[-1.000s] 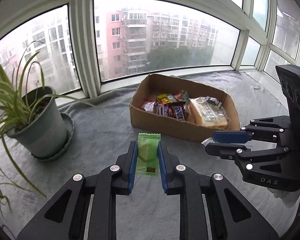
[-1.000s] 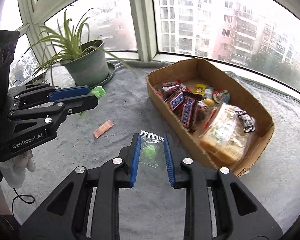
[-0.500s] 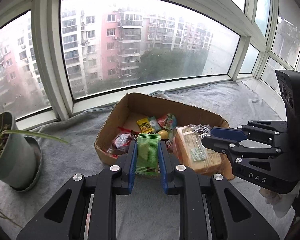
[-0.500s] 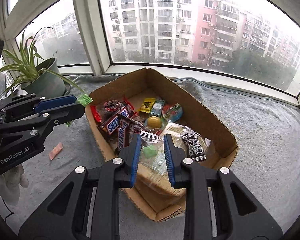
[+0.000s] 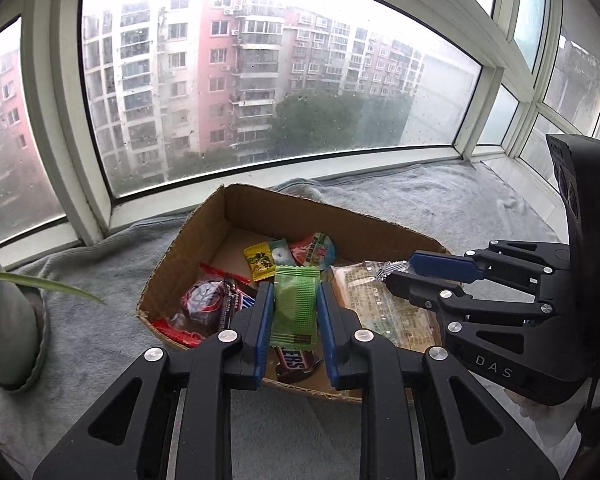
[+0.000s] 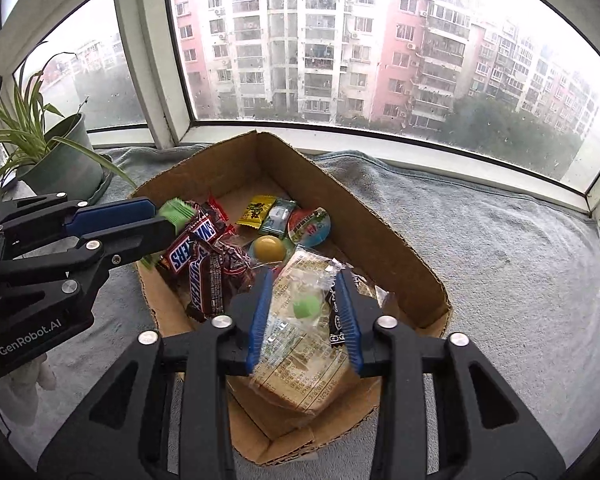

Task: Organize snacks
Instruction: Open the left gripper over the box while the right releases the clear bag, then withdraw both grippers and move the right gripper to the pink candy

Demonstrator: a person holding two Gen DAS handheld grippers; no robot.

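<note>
Snacks already fill the cardboard box (image 6: 388, 236) on the grey blanket (image 6: 500, 240): Snickers bars (image 6: 198, 252), a wrapped bread loaf (image 6: 300, 360), small candies. Both grippers hang over it so their loads can drop inside. The left gripper (image 5: 293, 312) is clamped on a green wafer packet (image 5: 294, 304) above the Snickers end. The right gripper (image 6: 304, 308) has just been opening; its jaws stand apart, and the clear bag with a green candy (image 6: 306, 306) lies loose between them, on the loaf.
</note>
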